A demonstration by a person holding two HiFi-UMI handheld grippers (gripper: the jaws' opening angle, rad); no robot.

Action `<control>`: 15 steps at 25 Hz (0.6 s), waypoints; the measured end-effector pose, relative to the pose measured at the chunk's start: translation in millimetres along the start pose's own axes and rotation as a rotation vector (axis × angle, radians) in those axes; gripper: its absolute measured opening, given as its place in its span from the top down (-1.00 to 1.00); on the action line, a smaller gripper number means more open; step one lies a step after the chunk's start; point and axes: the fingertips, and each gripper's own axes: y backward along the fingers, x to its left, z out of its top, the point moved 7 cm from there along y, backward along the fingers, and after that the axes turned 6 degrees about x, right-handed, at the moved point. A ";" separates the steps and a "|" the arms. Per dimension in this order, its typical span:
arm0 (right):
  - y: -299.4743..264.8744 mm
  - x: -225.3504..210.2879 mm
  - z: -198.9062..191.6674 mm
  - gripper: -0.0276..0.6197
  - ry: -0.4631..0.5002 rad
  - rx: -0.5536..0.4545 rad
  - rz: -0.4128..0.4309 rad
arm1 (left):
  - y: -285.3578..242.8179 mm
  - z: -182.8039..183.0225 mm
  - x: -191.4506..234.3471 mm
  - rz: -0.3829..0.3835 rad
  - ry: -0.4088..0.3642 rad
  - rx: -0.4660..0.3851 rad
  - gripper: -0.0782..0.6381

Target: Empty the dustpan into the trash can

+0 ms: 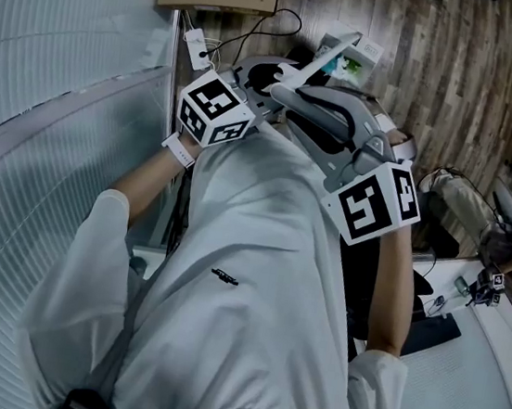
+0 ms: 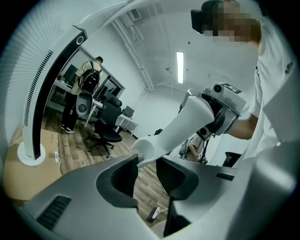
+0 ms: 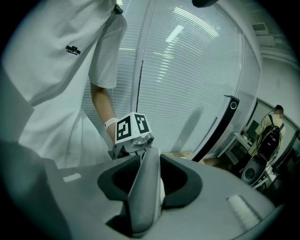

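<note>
Head view: curved grey dustpan handle point(image 1: 330, 106), white at its far end.

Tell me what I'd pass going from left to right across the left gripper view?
tall white fan → standing person with a backpack → black office chair → white handle → right gripper holding that handle → white shirt of the person wearing the grippers
</note>
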 end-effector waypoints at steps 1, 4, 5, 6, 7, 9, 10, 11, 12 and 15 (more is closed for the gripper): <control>0.4 -0.1 0.0 0.47 0.000 0.000 0.000 | 0.0 0.2 -0.4 0.002 -0.001 -0.001 0.45; 2.6 0.1 0.4 0.47 -0.001 0.000 -0.002 | 0.1 0.8 -2.7 0.007 -0.003 -0.001 0.44; 3.8 0.5 0.9 0.48 -0.003 -0.001 -0.005 | 0.4 1.6 -3.8 0.007 -0.005 -0.001 0.45; 5.1 1.3 1.1 0.47 -0.006 -0.002 -0.009 | 0.4 2.2 -4.9 0.006 -0.008 0.001 0.45; 5.9 2.4 0.7 0.48 -0.008 -0.003 -0.013 | 0.2 2.1 -5.9 0.005 -0.011 0.003 0.45; 7.1 5.4 -1.4 0.48 -0.011 -0.003 -0.021 | -1.2 0.8 -7.8 0.002 -0.021 0.009 0.45; 8.1 6.8 -2.6 0.47 -0.012 -0.003 -0.025 | -2.2 0.4 -8.9 0.000 -0.027 0.011 0.45; 9.6 7.9 -3.6 0.48 -0.013 -0.003 -0.030 | -3.3 0.4 -10.4 -0.001 -0.033 0.012 0.45; 11.4 9.0 -4.3 0.48 -0.014 -0.002 -0.036 | -4.2 0.7 -12.2 -0.002 -0.036 0.012 0.45; 15.8 13.8 -6.2 0.48 -0.021 -0.002 -0.054 | -6.0 -0.1 -17.6 -0.005 -0.046 0.012 0.45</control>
